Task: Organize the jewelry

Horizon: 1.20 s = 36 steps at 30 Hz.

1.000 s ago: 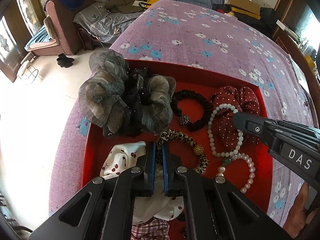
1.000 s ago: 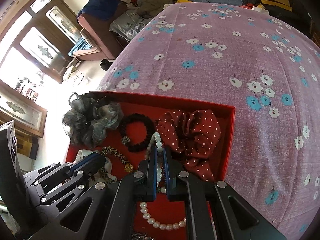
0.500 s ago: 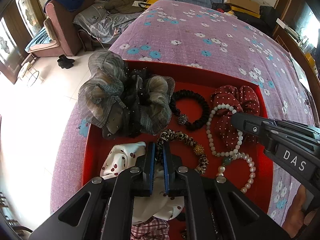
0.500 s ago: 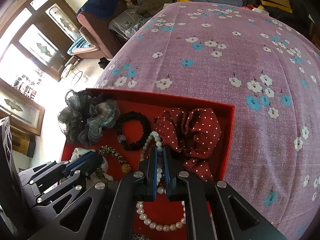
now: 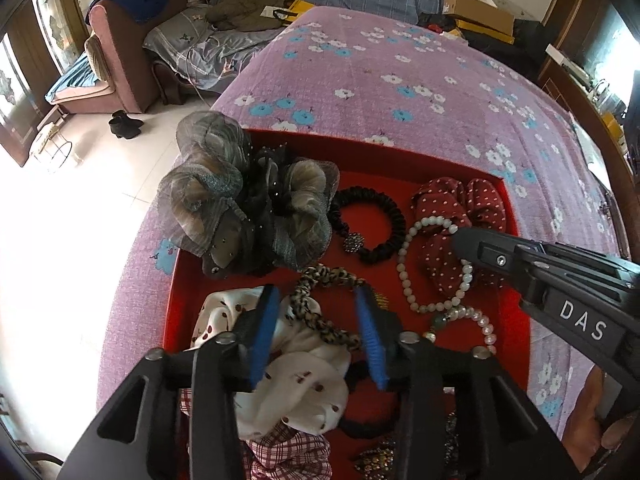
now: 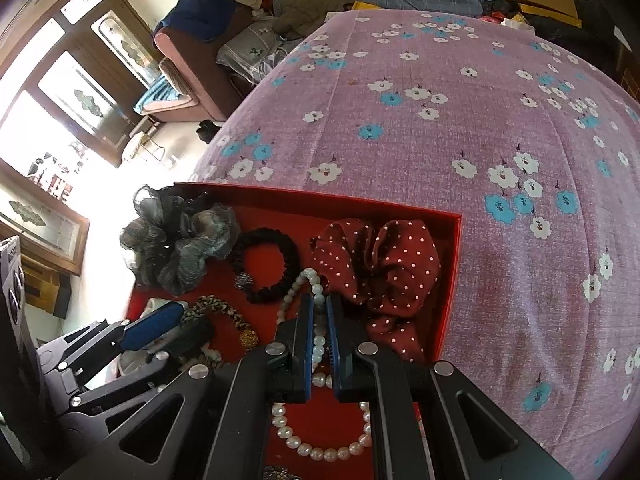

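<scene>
The left gripper (image 5: 316, 332) spreads its fingers wide over a leopard-print hair tie (image 5: 320, 300); the right gripper (image 6: 319, 336) pinches a pale bead bracelet (image 6: 318, 300). Both lie in a red tray (image 6: 448, 280) on a purple floral bed (image 6: 440, 128), an armchair (image 5: 116, 52) beyond.

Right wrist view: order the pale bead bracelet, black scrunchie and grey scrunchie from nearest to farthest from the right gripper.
1. Pale bead bracelet, between the right gripper fingers.
2. Black scrunchie, just ahead-left.
3. Grey scrunchie, far-left corner of the red tray.
</scene>
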Available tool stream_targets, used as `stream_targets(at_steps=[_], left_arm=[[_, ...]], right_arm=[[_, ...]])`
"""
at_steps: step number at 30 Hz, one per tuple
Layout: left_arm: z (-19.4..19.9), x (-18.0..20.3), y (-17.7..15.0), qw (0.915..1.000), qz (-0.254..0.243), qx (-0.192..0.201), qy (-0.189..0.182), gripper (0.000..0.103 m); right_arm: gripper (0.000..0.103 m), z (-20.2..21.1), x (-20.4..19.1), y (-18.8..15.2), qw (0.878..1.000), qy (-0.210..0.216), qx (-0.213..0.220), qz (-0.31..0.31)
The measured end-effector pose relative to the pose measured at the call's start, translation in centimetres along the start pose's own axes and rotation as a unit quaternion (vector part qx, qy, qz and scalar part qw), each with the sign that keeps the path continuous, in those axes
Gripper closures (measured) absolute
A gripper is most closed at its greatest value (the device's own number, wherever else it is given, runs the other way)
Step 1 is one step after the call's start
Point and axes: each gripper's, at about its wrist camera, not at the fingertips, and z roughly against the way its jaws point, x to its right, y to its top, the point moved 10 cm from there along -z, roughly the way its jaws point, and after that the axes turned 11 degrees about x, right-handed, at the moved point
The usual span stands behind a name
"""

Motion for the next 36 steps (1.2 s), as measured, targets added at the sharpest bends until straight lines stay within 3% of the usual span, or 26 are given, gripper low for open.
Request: stream_targets(at_steps=[2, 4, 13, 24, 29, 34, 36], left_arm=[[0.5, 0.1, 0.0, 1.0000, -0.003, 0.003, 0.000, 0.062], [1.0, 0.1, 0.1, 1.0000, -0.004, 0.004, 0.002, 0.061], [6.2, 0.2, 1.2, 0.9979, -0.023, 0.057, 0.021, 0.041], [13.0, 1.4, 3.1, 0.9882, -0.007, 0.139, 0.064, 0.034], [18.0, 2.5, 4.4, 0.9676, -0.016, 0.220, 0.122, 0.019], [24.6, 3.9, 5.6, 0.9337, -0.001, 0.322, 0.156, 0.002], [27.3, 4.5, 5.9, 0.9185, 0.000, 0.355, 0.174, 0.000]], right_arm=[[0.079, 0.5, -0.1, 0.1, 1.000, 0.003, 0.005, -0.003], [0.074, 1.2, -0.2, 0.2, 1.000, 0.007, 0.012, -0.007], [0.069, 5.2, -0.9, 0.0, 0.999, 0.020, 0.038, -0.016], [0.059, 12.1, 0.4, -0.7, 0.996, -0.007, 0.092, 0.015], [0.056, 15.9, 1.2, -1.1, 0.991, -0.027, 0.121, 0.042], [0.049, 19.9, 2.2, -1.7, 0.988, -0.034, 0.148, 0.038], [0.049, 21.4, 2.6, -2.0, 0.987, -0.034, 0.155, 0.034]])
